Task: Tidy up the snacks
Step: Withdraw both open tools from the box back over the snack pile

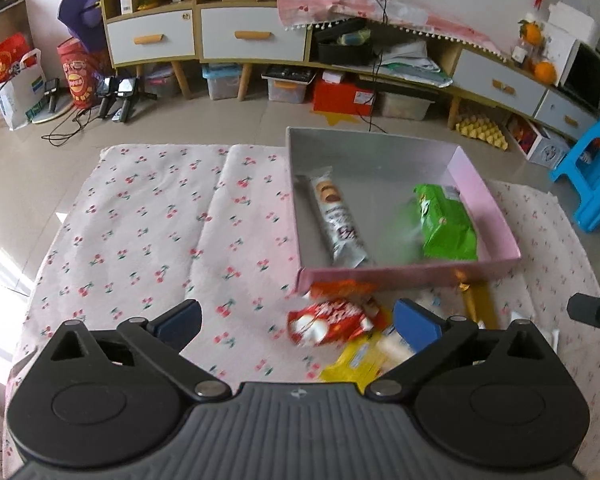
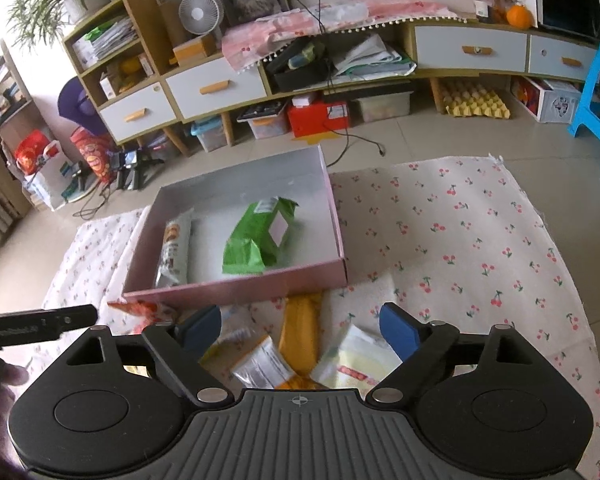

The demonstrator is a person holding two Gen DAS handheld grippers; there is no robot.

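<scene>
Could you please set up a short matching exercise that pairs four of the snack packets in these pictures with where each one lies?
Things:
1. green packet
2. biscuit tube
3. red packet
4. long orange packet

Places:
A. in the pink box, along its left wall
B. on the cherry cloth, between the right gripper fingers
C. in the pink box, toward its right side
D. on the cloth in front of the box, between the left gripper fingers

Pairs: 1-C, 2-A, 3-D, 4-B
</scene>
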